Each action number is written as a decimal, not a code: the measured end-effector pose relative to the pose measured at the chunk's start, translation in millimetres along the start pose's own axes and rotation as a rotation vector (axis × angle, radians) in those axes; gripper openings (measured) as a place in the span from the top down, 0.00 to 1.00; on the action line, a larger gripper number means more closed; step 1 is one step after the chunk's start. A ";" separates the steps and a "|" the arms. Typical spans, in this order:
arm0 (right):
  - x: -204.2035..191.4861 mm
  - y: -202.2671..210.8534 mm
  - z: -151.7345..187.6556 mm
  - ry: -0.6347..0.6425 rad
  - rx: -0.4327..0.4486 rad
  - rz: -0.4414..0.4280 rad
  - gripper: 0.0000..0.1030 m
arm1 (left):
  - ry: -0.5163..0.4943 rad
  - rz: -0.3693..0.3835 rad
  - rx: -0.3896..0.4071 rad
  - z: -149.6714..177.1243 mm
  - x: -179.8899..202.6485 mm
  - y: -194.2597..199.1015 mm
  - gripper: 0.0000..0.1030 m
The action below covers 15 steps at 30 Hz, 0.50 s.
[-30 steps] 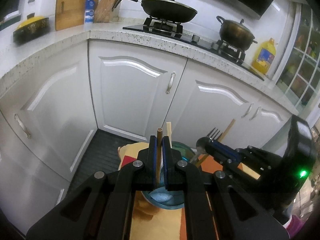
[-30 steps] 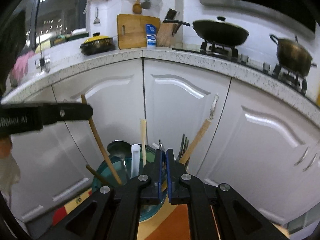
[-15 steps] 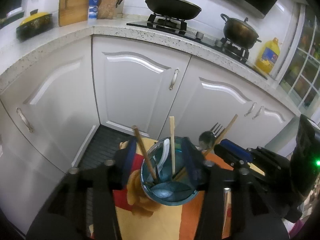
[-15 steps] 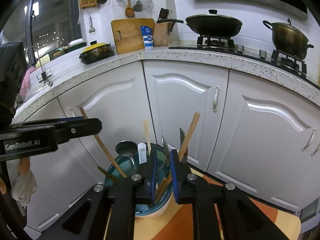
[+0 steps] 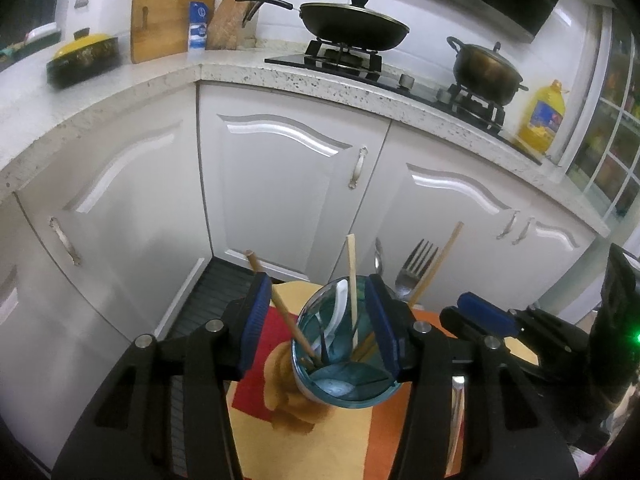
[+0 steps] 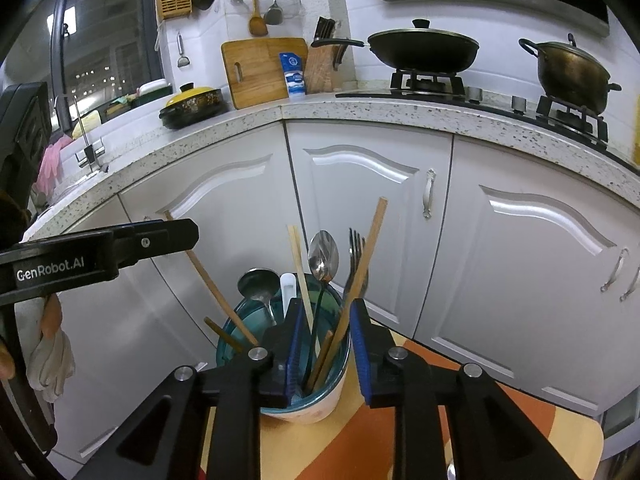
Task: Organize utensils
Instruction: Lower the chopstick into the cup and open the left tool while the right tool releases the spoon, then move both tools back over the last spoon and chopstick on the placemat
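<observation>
A teal cup (image 5: 348, 392) stands on the orange and yellow tablecloth (image 5: 320, 448), holding several utensils. My left gripper (image 5: 318, 324) hovers over it with its jaws opening wide. A brown chopstick (image 5: 280, 308) leans out of the cup by the left pad, and no pad presses on it. A pale chopstick (image 5: 352, 276), a fork (image 5: 414, 268) and a spoon (image 5: 378, 256) stand in the cup. My right gripper (image 6: 328, 350) is at the cup (image 6: 240, 332), jaws opening; a wooden chopstick (image 6: 366, 268) stands between the pads, free of them.
White cabinet doors (image 5: 288, 184) and a speckled counter (image 5: 320, 80) stand close behind the table. On the counter are a wok (image 5: 352, 28), a pot (image 5: 486, 68) and an oil bottle (image 5: 542, 116). A gloved hand (image 6: 48, 344) holds the left tool.
Both grippers were shut on chopsticks and have since opened. The brown chopstick and the wooden one now rest loose in the cup.
</observation>
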State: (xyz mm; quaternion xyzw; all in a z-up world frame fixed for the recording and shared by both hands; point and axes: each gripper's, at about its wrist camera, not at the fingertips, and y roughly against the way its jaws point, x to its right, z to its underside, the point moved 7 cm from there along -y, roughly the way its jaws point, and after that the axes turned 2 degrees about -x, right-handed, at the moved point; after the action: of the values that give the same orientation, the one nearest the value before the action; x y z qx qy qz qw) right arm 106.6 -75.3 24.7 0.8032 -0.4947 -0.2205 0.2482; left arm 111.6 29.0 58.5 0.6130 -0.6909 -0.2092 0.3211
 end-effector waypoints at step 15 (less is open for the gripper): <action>0.0 24.1 7.8 -0.026 0.024 0.013 0.72 | -0.005 -0.014 0.035 9.5 10.7 15.4 0.44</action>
State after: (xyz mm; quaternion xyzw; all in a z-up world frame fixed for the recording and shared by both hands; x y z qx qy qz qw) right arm 85.4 -86.0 33.6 0.7999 -0.5057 -0.2234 0.2333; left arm 93.5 20.0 64.3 0.6227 -0.6910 -0.2010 0.3072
